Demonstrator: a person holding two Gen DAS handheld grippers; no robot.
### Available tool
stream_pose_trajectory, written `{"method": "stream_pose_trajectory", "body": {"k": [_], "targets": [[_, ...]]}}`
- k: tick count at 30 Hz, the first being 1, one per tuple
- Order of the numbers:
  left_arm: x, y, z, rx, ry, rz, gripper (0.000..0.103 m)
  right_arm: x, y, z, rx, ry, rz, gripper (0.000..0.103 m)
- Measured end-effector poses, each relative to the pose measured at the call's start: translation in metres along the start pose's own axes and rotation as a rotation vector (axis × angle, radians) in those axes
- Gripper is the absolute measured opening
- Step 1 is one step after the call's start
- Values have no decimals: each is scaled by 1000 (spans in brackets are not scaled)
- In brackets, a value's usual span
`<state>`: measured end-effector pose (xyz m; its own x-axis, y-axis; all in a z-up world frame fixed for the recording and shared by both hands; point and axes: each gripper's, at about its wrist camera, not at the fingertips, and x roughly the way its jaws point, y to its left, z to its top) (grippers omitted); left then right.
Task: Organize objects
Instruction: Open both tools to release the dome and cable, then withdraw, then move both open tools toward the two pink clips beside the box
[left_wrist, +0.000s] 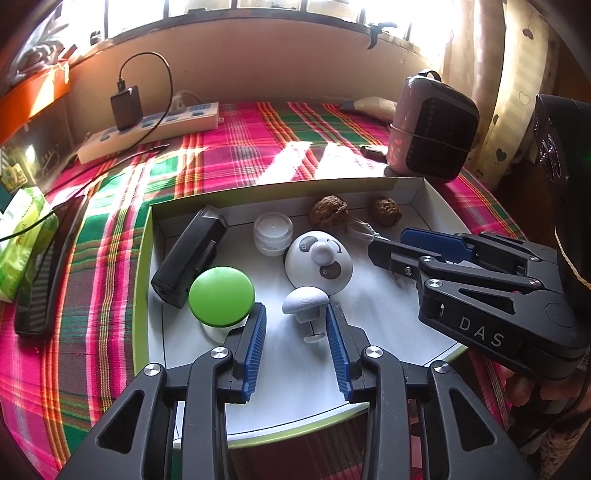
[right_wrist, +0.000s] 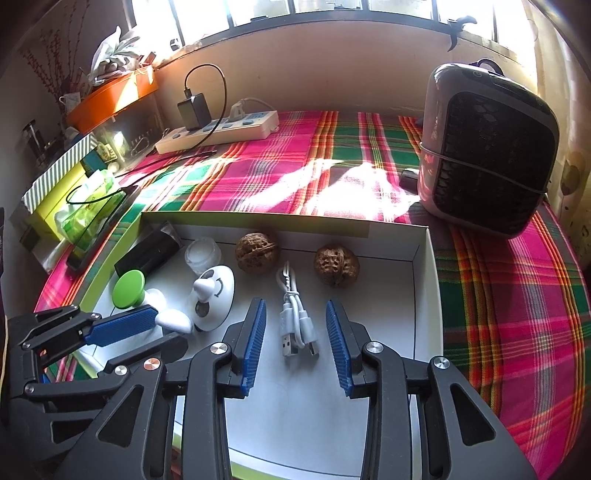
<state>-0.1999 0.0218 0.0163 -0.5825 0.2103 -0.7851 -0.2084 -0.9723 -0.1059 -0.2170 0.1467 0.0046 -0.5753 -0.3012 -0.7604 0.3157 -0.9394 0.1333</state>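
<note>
The left gripper is held spread over the white box, a small grey knob lying loose between its pads. The right gripper is likewise spread, a coiled white cable lying untouched between them.

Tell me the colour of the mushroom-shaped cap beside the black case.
Bright green cap, clearest in the left wrist view.

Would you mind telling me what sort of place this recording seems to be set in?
Probably a home, at a table under a window: a plaid tablecloth, a power strip with a charger plugged in, and a small heater point to a lived-in room.
</note>
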Motion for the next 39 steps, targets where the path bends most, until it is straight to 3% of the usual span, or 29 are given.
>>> {"method": "stream_pose_trajectory", "body": {"k": [22, 39], "targets": [[-42, -5, -18, -6, -59, 2, 32, -38, 6, -19, -1, -62, -26, 43], [-75, -6, -53, -37, -93, -21, 32, -86, 18, -64, 13, -132, 6, 43]]}}
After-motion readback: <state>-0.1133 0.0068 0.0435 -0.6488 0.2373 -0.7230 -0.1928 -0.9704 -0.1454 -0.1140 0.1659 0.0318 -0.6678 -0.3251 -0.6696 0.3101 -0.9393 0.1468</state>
